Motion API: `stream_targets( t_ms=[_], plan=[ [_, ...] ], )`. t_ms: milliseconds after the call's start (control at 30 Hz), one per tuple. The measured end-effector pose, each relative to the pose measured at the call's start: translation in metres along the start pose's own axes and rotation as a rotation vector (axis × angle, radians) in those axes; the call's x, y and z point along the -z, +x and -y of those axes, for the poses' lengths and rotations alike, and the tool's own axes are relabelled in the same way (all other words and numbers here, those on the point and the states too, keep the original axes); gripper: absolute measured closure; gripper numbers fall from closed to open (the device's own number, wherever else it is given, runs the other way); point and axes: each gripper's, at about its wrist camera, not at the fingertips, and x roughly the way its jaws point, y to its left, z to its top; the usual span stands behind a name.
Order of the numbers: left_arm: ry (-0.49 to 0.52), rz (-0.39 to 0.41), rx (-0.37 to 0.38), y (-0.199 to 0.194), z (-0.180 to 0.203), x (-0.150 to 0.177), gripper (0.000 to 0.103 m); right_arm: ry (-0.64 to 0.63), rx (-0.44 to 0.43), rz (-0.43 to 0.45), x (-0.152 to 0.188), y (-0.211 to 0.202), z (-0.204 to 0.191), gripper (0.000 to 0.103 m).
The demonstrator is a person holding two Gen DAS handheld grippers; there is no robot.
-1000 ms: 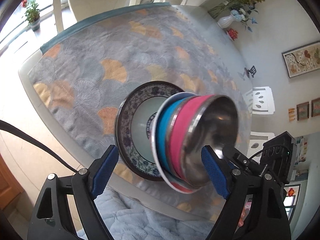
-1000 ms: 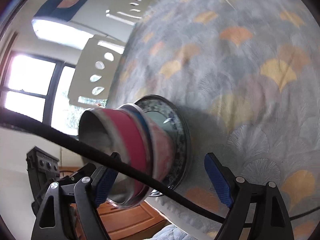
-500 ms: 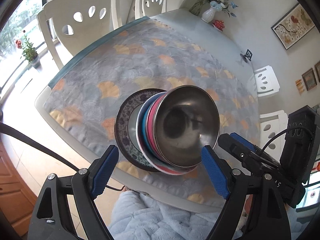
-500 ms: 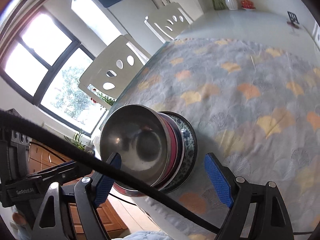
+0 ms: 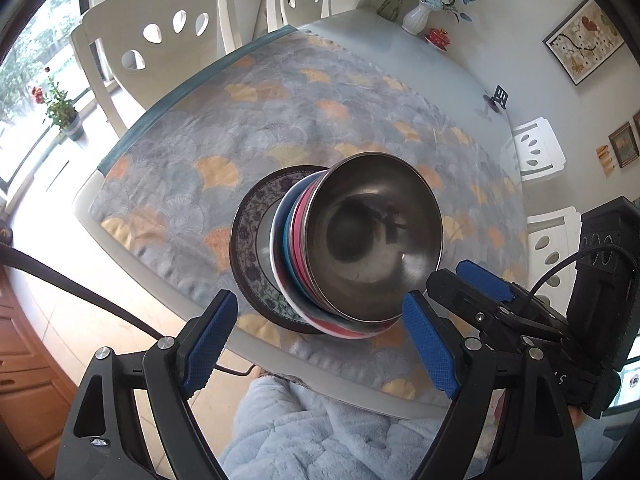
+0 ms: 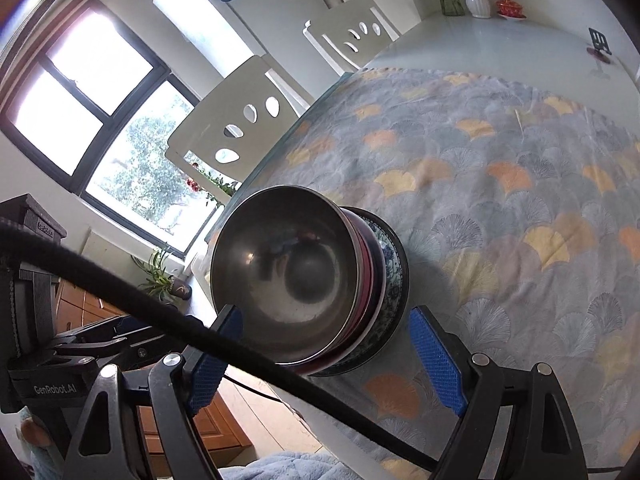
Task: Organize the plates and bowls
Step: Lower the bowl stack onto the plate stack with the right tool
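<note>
A stack of dishes stands near the table's front edge. A steel bowl (image 5: 372, 236) sits on top of a pink bowl (image 5: 298, 236) and a blue bowl (image 5: 286, 240), on a white plate (image 5: 276, 252), all on a patterned dark-rimmed plate (image 5: 248, 240). My left gripper (image 5: 320, 340) is open and empty, above and in front of the stack. My right gripper (image 6: 324, 356) is open and empty on the stack's other side; it also shows in the left wrist view (image 5: 480, 292). The steel bowl (image 6: 288, 276) and the patterned plate (image 6: 394, 280) show in the right wrist view.
The table (image 5: 420, 68) has a grey cloth with yellow fan prints (image 5: 280, 120). White chairs (image 5: 168, 44) stand along the far side. A vase with flowers (image 5: 416, 16) and a small red dish (image 5: 438, 36) stand at the far end. A black cable (image 6: 160, 316) crosses the right wrist view.
Both grippers have risen and tilted from a side view of the stack to a view down into the steel bowl. The stack itself has not moved. Both grippers stay open.
</note>
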Motion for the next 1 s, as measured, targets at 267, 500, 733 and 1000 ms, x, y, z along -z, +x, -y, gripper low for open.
stream_targets(
  t_ms=[267,500,733,1000],
  plan=[
    [0.004,-0.011,-0.004,0.0023,0.0015,0.0021,0.019,0.018,-0.006,-0.018,0.0002,0.0034,0.003,0.02],
    [0.004,-0.014,-0.006,0.0032,0.002,0.003,0.019,0.017,-0.009,-0.017,0.0004,0.0042,0.0041,0.02],
    [0.007,-0.024,-0.021,0.0055,0.0032,0.0044,0.019,0.026,-0.015,-0.022,0.0003,0.0041,0.0045,0.02],
    [0.009,-0.022,-0.023,0.0049,0.0046,0.0056,0.019,0.037,-0.023,-0.024,0.0011,0.0049,0.006,0.02]
  ],
)
